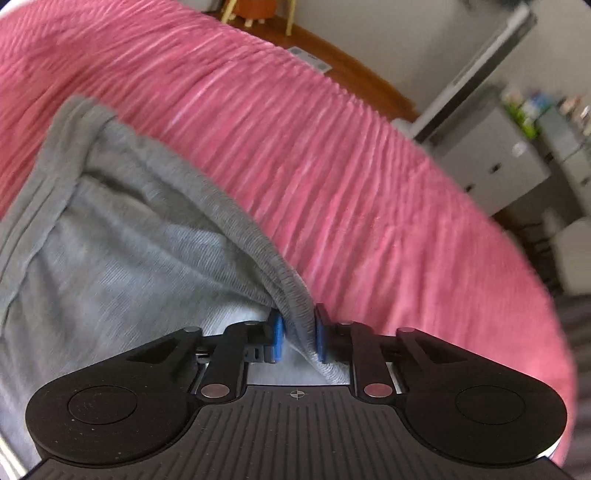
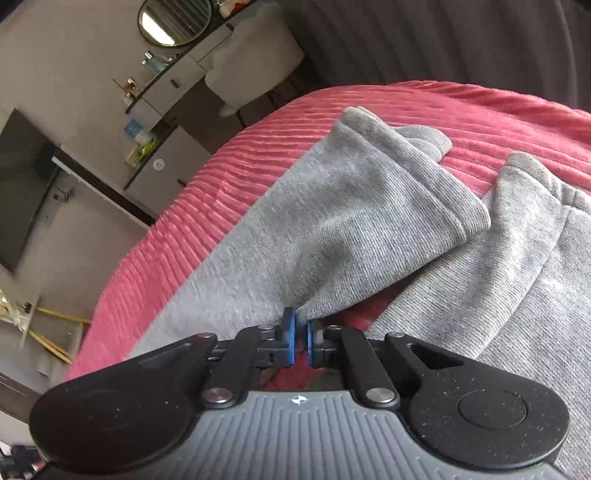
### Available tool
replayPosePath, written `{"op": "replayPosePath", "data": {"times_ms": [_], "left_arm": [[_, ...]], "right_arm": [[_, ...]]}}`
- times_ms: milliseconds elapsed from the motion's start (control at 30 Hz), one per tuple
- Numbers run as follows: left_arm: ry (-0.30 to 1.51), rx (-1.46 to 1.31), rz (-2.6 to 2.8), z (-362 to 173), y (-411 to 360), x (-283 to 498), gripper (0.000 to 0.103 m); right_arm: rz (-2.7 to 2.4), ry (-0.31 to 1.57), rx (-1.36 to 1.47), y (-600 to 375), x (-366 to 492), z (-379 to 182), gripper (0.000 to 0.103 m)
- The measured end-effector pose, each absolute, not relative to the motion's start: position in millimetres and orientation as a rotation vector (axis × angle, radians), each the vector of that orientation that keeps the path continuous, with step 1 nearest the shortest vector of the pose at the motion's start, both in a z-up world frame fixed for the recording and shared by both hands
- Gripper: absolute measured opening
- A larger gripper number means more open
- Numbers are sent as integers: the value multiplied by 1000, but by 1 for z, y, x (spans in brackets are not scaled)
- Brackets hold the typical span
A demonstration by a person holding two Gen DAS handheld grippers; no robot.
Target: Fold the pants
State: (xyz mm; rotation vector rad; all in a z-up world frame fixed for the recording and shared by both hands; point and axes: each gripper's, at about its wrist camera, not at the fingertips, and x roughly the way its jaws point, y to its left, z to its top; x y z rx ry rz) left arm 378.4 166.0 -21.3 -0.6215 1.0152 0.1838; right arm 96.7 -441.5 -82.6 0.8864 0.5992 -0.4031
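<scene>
Grey sweatpants [image 1: 122,240] lie on a pink ribbed bedspread [image 1: 314,147]. In the left wrist view my left gripper [image 1: 298,332] is shut on the ribbed waistband edge, which runs between the blue pads. In the right wrist view the two pant legs [image 2: 351,206] stretch away, their cuffs lying side by side on the bedspread [image 2: 192,206]. My right gripper [image 2: 300,341] is shut on a pinch of leg fabric at the inner edge of the left leg.
Beyond the bed's edge in the left wrist view are a wooden floor [image 1: 351,70] and grey drawers [image 1: 491,162]. The right wrist view shows a vanity with a round mirror [image 2: 173,22], a dark screen [image 2: 22,184] and a grey headboard [image 2: 443,40].
</scene>
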Motion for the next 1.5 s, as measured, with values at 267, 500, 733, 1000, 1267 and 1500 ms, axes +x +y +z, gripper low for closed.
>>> {"op": "replayPosePath", "data": {"times_ms": [267, 500, 733, 1000, 1267, 1500], "left_arm": [[810, -592, -29, 62, 177, 235, 16], [828, -648, -61, 24, 205, 87, 17], [958, -752, 16, -63, 220, 53, 23], [927, -678, 9, -49, 205, 63, 64], [925, -725, 31, -48, 192, 62, 70], [920, -760, 36, -51, 196, 57, 72]], "right_arm": [[-322, 432, 853, -446, 38, 5, 3], [-345, 406, 849, -451, -96, 29, 3], [-531, 709, 960, -452, -155, -78, 1], [-508, 538, 1070, -464, -161, -77, 24], [-495, 477, 1168, -486, -140, -78, 60], [-489, 415, 1239, -497, -154, -79, 66]]}}
